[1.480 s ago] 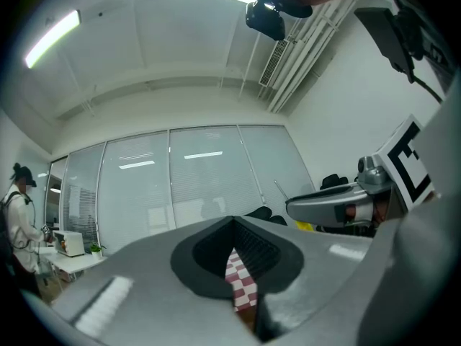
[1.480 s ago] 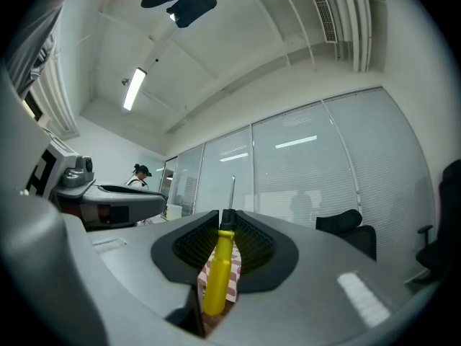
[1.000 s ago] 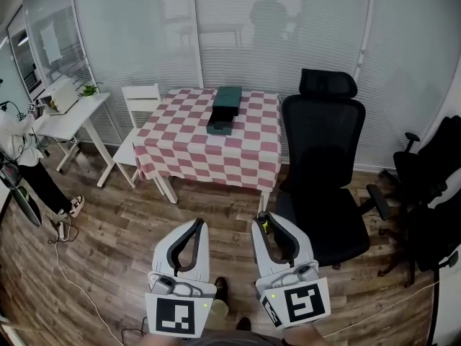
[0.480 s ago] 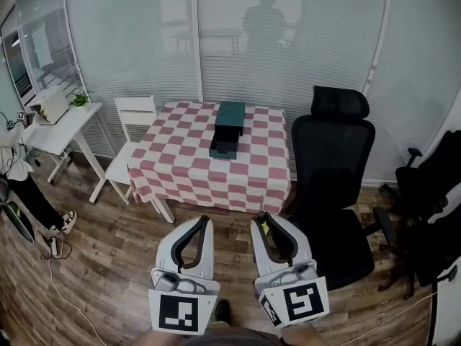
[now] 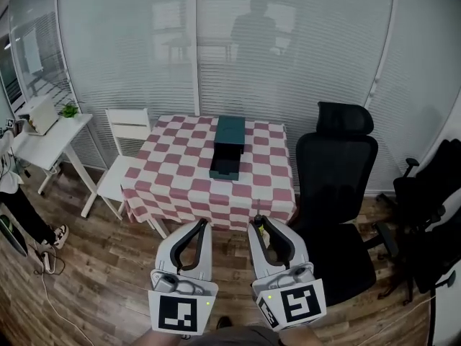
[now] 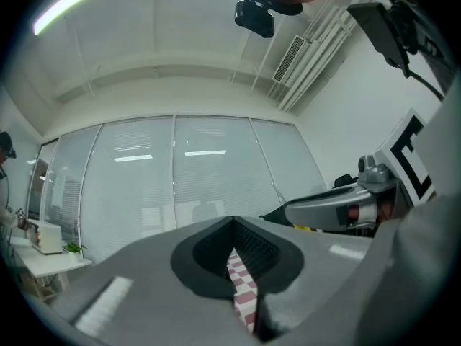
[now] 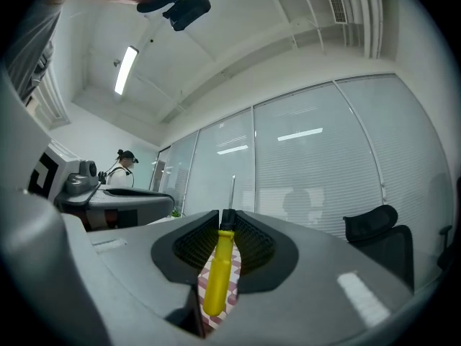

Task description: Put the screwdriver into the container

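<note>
From the head view both grippers are held low over the wooden floor, short of the near edge of a table (image 5: 189,181) in a red-and-white checked cloth. The container (image 5: 229,144), a dark green box with a drawer pulled open toward that near edge, stands from the table's far edge to about its middle, slightly toward the right edge. A black office chair (image 5: 337,166) stands beside the right edge and a white chair (image 5: 124,141) beside the left one. From up here only a thin metal shaft shows past the tip of the right gripper (image 5: 258,225). The right gripper view fills in the rest: the jaws are clamped on the screwdriver (image 7: 220,267), which has a yellow handle and a black collar, with the shaft running out beyond the tips. That view also catches a person in a cap (image 7: 125,166) far off at the left (the head view shows only a figure cut off at its left edge). The left gripper view shows the left gripper (image 6: 233,223) with its jaws closed together at the tip and nothing between them; a narrow slit lower down shows checked cloth behind. As for print, each gripper's cube carries a black-and-white square marker (image 5: 177,314), seen facing the head camera.
</note>
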The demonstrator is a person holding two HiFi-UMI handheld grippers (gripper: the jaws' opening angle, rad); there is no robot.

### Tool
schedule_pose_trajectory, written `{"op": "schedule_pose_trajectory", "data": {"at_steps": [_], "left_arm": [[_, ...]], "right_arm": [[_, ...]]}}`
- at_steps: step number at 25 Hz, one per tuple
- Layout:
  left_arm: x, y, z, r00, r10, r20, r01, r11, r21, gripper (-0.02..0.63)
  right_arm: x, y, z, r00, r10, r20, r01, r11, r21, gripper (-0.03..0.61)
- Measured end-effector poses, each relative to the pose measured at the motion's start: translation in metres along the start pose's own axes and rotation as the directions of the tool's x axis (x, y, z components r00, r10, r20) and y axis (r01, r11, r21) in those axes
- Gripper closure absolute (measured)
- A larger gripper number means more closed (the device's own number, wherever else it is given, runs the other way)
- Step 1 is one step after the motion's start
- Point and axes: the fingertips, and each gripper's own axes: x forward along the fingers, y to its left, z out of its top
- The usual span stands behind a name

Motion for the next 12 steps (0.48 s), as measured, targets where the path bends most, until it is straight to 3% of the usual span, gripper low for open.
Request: {"op": "schedule_pose_trajectory", "data": {"at_steps": [12], "left_arm": [[0.048, 0.027, -0.046, 0.996, 0.01, -0.086, -0.013, 0.999, -0.034, 0.614]], "right_arm": [[0.056, -0.025, -0.034, 0.998, 0.001, -0.059, 0.001, 0.999, 0.037, 0.485]]}}
